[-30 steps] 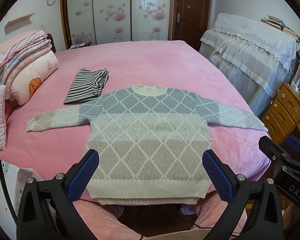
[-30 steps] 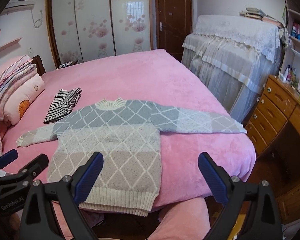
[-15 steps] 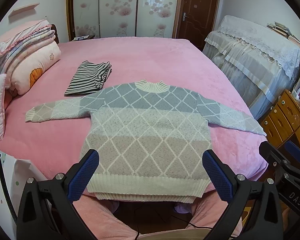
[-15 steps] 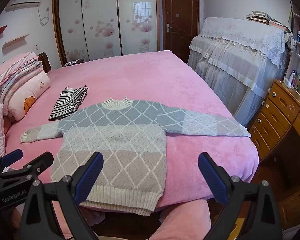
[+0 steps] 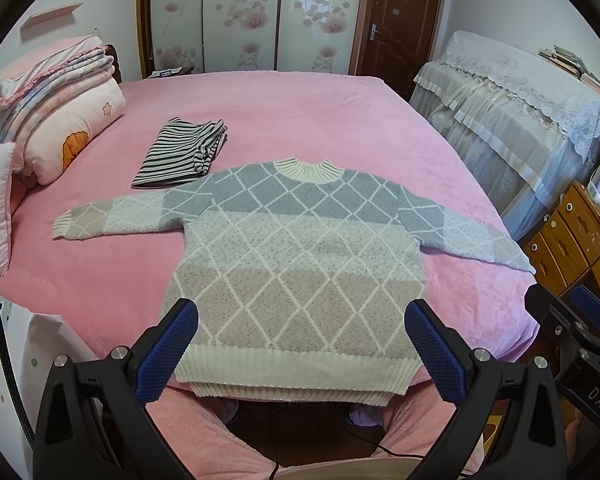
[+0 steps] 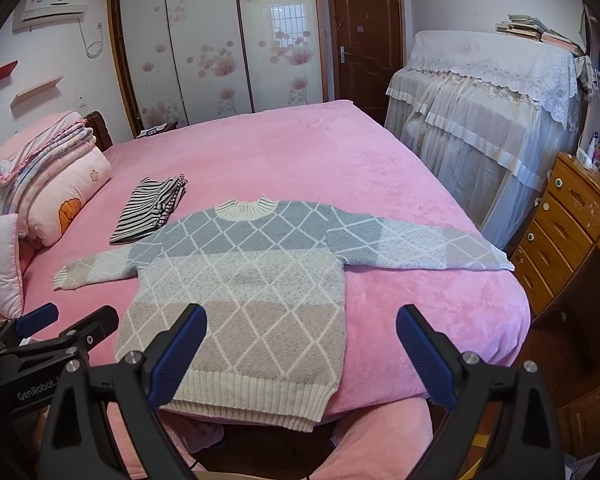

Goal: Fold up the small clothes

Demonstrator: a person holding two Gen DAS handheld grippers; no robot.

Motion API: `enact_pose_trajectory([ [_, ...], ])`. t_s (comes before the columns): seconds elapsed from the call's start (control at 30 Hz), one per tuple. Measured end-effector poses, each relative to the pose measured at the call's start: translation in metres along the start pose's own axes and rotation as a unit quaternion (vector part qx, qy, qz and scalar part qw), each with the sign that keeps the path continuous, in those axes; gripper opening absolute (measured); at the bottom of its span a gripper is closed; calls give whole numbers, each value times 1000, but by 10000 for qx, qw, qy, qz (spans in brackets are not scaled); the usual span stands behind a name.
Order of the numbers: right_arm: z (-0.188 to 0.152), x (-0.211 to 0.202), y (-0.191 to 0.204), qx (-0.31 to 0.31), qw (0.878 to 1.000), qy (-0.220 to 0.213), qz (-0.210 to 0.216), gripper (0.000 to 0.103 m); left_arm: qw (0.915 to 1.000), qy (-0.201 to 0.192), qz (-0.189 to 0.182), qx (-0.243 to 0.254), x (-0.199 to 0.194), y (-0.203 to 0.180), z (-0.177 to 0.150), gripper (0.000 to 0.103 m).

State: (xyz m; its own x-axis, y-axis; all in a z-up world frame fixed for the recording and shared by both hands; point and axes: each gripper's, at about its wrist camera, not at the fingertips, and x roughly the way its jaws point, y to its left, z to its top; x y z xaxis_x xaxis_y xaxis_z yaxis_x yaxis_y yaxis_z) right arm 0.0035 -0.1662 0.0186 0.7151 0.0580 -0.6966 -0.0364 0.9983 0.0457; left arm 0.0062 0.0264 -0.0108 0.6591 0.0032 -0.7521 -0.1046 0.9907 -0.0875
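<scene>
A small knit sweater (image 5: 296,256) with grey, pale and beige bands and a white diamond pattern lies flat on the pink bed (image 5: 308,120), sleeves spread, hem over the near edge. It also shows in the right wrist view (image 6: 244,280). My left gripper (image 5: 300,344) is open and empty, hovering above the hem. My right gripper (image 6: 300,348) is open and empty, above the sweater's lower right side. Each gripper shows at the edge of the other's view, the right gripper (image 5: 580,320) and the left gripper (image 6: 52,328).
A folded striped garment (image 5: 184,152) lies beyond the left sleeve. Pillows and folded quilts (image 5: 60,120) sit at the bed's left. A lace-covered piece of furniture (image 6: 488,88) and a wooden drawer chest (image 6: 564,232) stand to the right.
Both cameras have tilted and shifted slightly, so the sweater sits a little higher and closer in view. The sweater itself has not moved. Both grippers stay open.
</scene>
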Motion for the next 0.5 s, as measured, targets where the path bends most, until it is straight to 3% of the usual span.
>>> enact_pose_trajectory([
  [0.37,-2,4,-4,58,9999,82,76,96,10000,28,35,-33,1,0,-2,102],
  [0.5,-2,0,-6,71,9995,-101,283,96,10000,14,47,-76,1,1,-3,102],
])
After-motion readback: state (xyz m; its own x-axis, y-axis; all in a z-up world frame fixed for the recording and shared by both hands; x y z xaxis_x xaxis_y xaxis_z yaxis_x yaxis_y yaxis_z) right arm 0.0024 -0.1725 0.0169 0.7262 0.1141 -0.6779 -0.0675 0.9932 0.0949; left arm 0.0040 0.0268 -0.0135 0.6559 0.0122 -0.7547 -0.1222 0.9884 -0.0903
